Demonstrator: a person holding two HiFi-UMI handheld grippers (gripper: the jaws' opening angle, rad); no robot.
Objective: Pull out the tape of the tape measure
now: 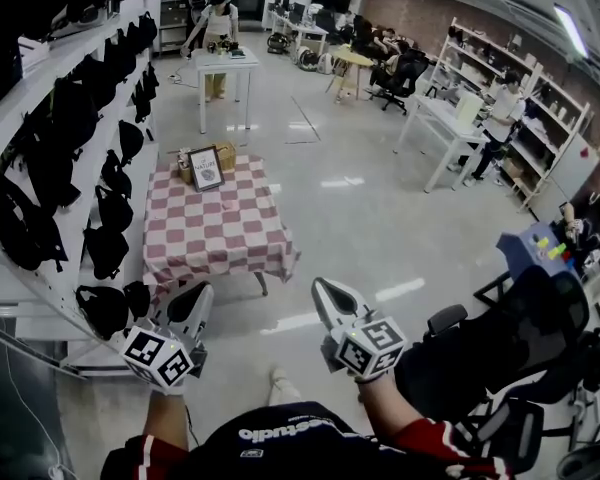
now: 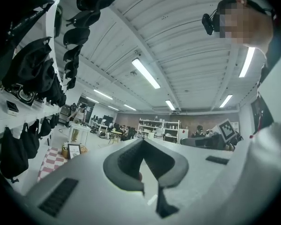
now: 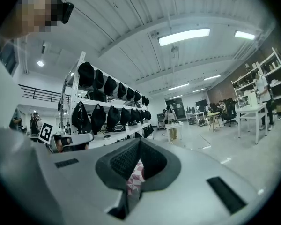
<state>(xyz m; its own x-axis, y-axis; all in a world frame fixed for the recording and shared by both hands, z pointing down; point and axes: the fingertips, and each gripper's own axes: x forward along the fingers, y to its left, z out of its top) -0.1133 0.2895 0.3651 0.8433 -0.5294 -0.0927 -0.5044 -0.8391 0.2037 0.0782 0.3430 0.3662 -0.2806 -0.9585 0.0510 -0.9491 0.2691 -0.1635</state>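
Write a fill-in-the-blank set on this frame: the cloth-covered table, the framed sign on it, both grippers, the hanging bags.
1. The low table ahead wears a red-and-white ____ cloth.
2. A black-framed sign stands at the table's ____ end.
3. The left gripper and right gripper both have their jaws ____, holding nothing.
4. On the person's ____ side, black bags hang on white shelving.
Missing words: checkered; far; shut; left.
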